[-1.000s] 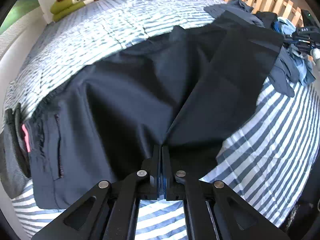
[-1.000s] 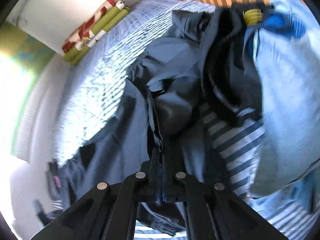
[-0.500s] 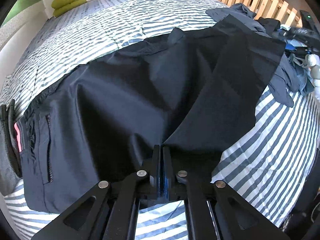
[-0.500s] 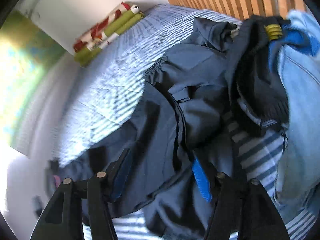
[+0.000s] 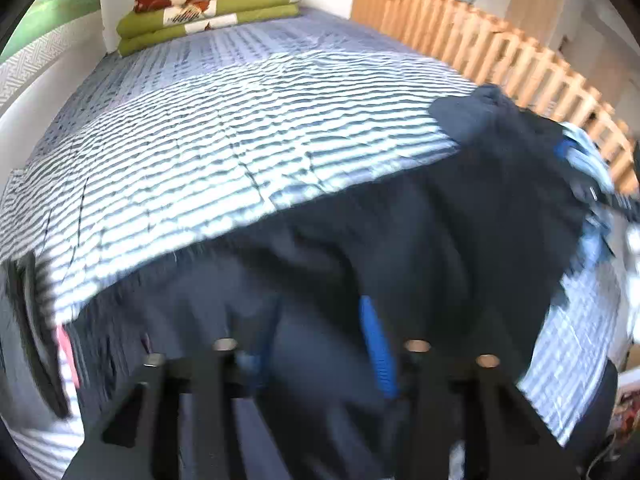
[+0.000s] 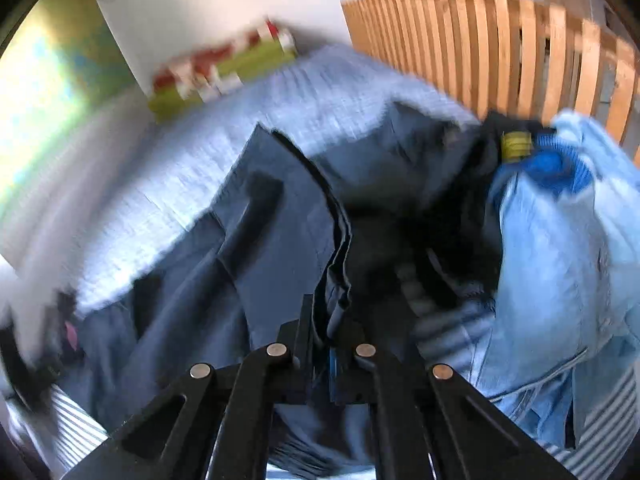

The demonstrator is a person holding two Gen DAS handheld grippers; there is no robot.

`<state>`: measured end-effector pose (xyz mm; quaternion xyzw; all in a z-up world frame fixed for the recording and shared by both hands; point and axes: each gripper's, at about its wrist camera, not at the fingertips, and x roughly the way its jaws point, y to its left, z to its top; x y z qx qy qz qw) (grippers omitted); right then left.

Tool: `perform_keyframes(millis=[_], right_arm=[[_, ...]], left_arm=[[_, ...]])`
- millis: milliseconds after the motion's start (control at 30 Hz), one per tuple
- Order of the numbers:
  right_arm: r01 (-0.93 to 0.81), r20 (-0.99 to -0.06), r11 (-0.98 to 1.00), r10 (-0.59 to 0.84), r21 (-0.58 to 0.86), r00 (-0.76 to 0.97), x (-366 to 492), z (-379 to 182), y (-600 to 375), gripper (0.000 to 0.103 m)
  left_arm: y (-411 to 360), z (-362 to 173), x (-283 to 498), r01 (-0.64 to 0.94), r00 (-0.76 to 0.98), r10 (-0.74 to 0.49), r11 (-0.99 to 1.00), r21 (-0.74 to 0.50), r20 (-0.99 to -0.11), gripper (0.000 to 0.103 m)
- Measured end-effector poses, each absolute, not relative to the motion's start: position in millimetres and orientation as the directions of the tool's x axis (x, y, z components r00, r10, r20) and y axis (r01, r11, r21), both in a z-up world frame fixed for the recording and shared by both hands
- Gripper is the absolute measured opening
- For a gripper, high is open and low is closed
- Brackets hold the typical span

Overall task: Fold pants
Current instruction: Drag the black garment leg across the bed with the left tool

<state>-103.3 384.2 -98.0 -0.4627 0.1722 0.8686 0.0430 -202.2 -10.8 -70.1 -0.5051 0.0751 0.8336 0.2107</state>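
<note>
Dark navy pants (image 5: 400, 248) lie spread across the striped bed cover (image 5: 240, 140), waist end with a pink tag (image 5: 66, 348) at the left. My left gripper (image 5: 320, 344) hovers open over the middle of the pants, its blue pads (image 5: 376, 352) wide apart with nothing between them. In the right wrist view the pants (image 6: 272, 240) run up and left, and my right gripper (image 6: 326, 332) is shut on a bunched edge of that fabric, which stands up in folds from between the jaws. Both views are blurred.
A pile of other clothes, light blue denim (image 6: 560, 248) and dark garments (image 5: 500, 120), sits at the right end of the pants. Folded green and red blankets (image 5: 208, 8) lie at the bed's far end. A wooden slatted rail (image 5: 500, 52) borders the right side.
My left gripper let go of the pants and opened, tilting upward. My right gripper, shut a second ago and open half a second ago, has closed on the pants' edge.
</note>
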Motion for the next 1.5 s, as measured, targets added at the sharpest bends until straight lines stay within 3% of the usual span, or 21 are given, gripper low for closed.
perform_keyframes(millis=[100, 267, 300, 333, 400, 633, 800, 900, 1067, 1200, 1300, 1400, 1500], right_arm=[[-0.23, -0.823, -0.938, -0.09, 0.26, -0.56, -108, -110, 381, 0.004], [-0.218, -0.819, -0.939, -0.1, 0.265, -0.565, -111, -108, 384, 0.005], [-0.22, -0.821, -0.938, -0.102, 0.267, -0.562, -111, -109, 384, 0.005], [-0.22, -0.823, -0.938, -0.105, 0.269, -0.559, -110, -112, 383, 0.004], [-0.229, -0.828, -0.934, -0.11, 0.276, -0.55, -108, -117, 388, 0.004], [-0.246, -0.821, -0.919, -0.125, 0.307, -0.557, -104, -120, 395, 0.004], [-0.255, -0.819, -0.92, -0.108, 0.298, -0.564, -105, -121, 394, 0.004], [-0.269, -0.822, -0.912, -0.114, 0.309, -0.558, -104, -125, 398, 0.004], [-0.249, -0.783, -0.916, -0.101, 0.314, -0.614, -91, -106, 391, 0.004], [-0.212, -0.743, -0.941, -0.058, 0.264, -0.667, -90, -82, 374, 0.004], [-0.179, -0.707, -0.954, -0.045, 0.24, -0.706, -91, -58, 360, 0.004], [-0.154, -0.673, -0.963, -0.038, 0.223, -0.739, -89, -44, 348, 0.004], [-0.212, -0.732, -0.956, -0.004, 0.202, -0.681, -100, -58, 353, 0.005]], left_arm=[[13, -99, -237, -0.479, -0.385, 0.155, -0.876, 0.053, -0.91, 0.06], [29, -144, -261, -0.51, -0.321, 0.091, -0.855, 0.091, -0.942, 0.061], [29, -143, -259, -0.516, -0.334, 0.122, -0.853, 0.073, -0.935, 0.043], [30, -142, -257, -0.519, -0.348, 0.135, -0.852, 0.071, -0.928, 0.01], [28, -140, -258, -0.489, -0.376, 0.106, -0.867, 0.1, -0.921, 0.002], [20, -121, -261, -0.454, -0.453, 0.092, -0.88, 0.141, -0.887, 0.001], [10, -132, -306, -0.322, -0.46, 0.019, -0.935, 0.146, -0.888, 0.001], [17, -139, -307, -0.37, -0.446, -0.015, -0.908, 0.199, -0.895, 0.004], [-2, -89, -281, -0.365, -0.498, 0.096, -0.925, 0.108, -0.862, 0.004], [-14, -66, -202, -0.465, -0.463, 0.23, -0.885, 0.014, -0.856, 0.004], [-22, -77, -159, -0.502, -0.388, 0.284, -0.863, -0.057, -0.877, 0.006], [-10, -129, -152, -0.515, -0.312, 0.194, -0.857, -0.006, -0.93, 0.007], [-8, -157, -159, -0.494, -0.318, 0.159, -0.869, 0.02, -0.935, 0.012]])
